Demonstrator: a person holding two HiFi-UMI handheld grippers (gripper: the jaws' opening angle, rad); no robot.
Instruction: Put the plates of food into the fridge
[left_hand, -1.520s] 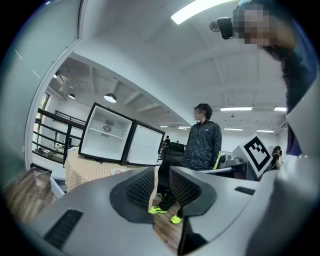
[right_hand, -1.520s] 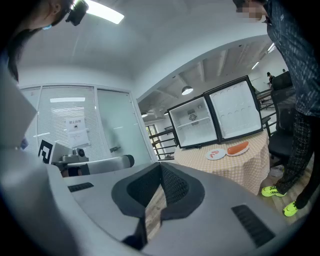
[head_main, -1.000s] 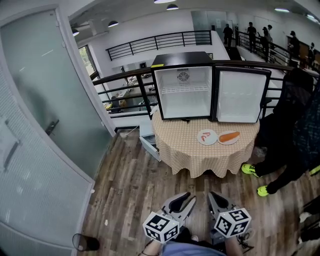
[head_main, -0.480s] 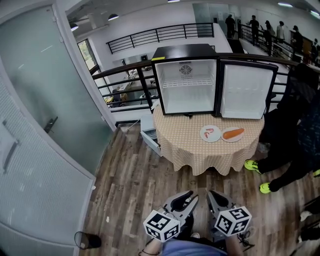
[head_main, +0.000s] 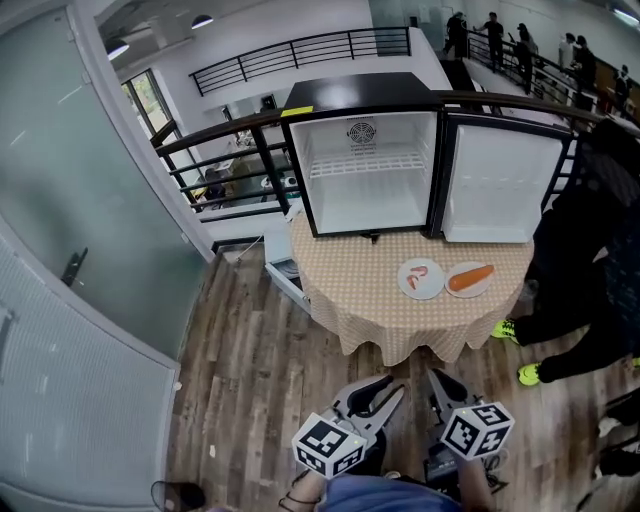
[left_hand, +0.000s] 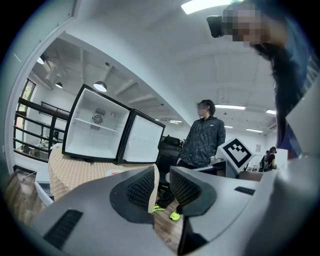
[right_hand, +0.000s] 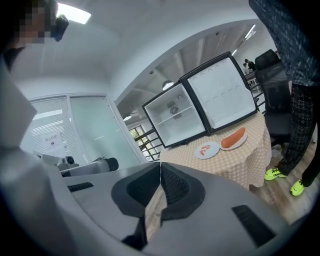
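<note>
Jaws: left gripper (left_hand: 162, 172) ajar, right gripper (right_hand: 160, 167) closed.

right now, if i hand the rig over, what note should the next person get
Left gripper: open, empty. Right gripper: shut, empty.
The plate with red pieces and the plate with a long orange piece sit side by side on the table, in front of the fridge.
The fridge door is open; nothing visible inside.
Done: nothing loaded.
Left: walk up, put both plates in the fridge.
</note>
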